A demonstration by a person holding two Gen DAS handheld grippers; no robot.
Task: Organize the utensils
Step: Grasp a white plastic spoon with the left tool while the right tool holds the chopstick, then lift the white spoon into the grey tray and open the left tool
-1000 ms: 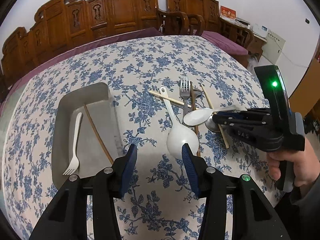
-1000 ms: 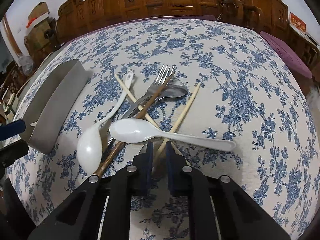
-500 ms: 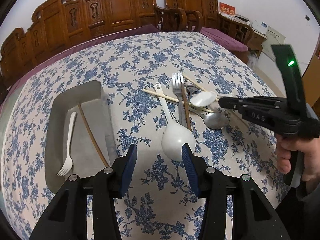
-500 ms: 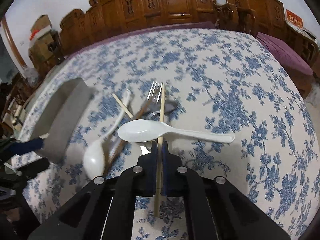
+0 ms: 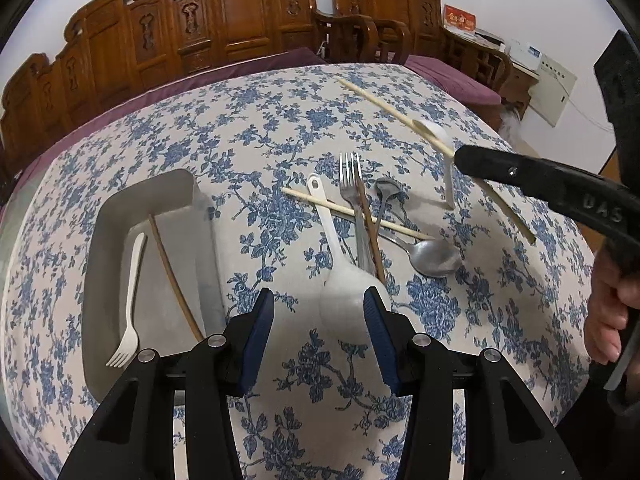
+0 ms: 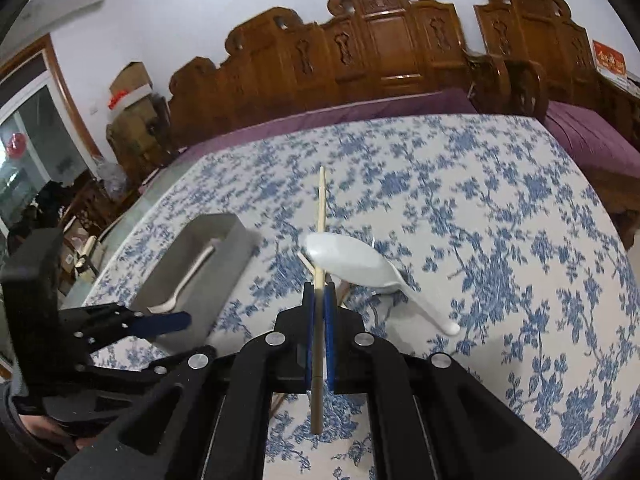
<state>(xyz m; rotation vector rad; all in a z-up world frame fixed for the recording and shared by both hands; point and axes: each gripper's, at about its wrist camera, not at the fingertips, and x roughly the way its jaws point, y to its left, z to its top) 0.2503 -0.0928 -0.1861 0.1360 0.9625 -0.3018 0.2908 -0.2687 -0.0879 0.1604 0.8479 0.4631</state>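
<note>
The right gripper (image 6: 319,300), clamped partway along a pale, light, stiff bamboo chopstick (image 6: 321,216) held above the table, risks pivoting; the left gripper (image 5: 318,334) hangs open.

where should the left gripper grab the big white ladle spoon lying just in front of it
Grip the white ladle spoon by its flat handle, coming straight down from above with the fingers on either long side. The bowl nearest the left gripper looks too broad and rounded to pinch. Go near the handle's far end, beyond where the pale chopstick crosses it and away from the metal fork.
</note>
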